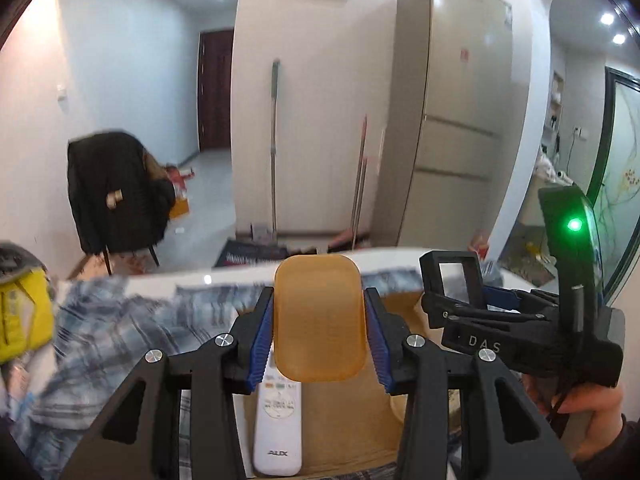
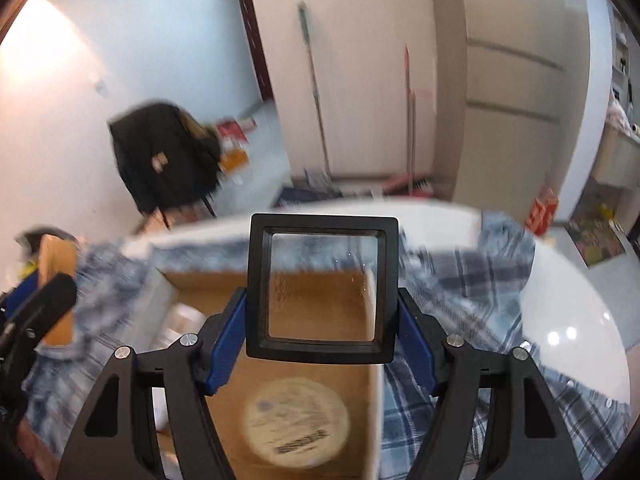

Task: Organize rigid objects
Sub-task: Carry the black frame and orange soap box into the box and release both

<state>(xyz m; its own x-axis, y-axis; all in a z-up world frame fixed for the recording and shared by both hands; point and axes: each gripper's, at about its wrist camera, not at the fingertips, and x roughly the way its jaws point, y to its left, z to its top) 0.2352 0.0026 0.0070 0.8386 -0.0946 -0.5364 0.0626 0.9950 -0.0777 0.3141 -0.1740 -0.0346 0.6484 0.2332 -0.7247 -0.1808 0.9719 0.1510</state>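
My left gripper [image 1: 319,332] is shut on an amber translucent rounded case [image 1: 319,312], held above an open cardboard box [image 1: 404,308]. A white ALIX remote [image 1: 278,420] lies in the box below it. My right gripper [image 2: 322,320] is shut on a black square frame with a clear window [image 2: 322,288], held over the same box [image 2: 372,400]. A round beige lid [image 2: 296,424] lies on the box floor. The right gripper with its frame [image 1: 456,280] also shows at the right of the left wrist view.
The box sits on a blue plaid cloth [image 2: 480,280] over a white round table [image 2: 572,312]. A yellow item [image 1: 24,316] lies at the left. Beyond the table stand a chair with a black jacket [image 1: 116,192], mops [image 1: 274,152] and a fridge [image 1: 452,112].
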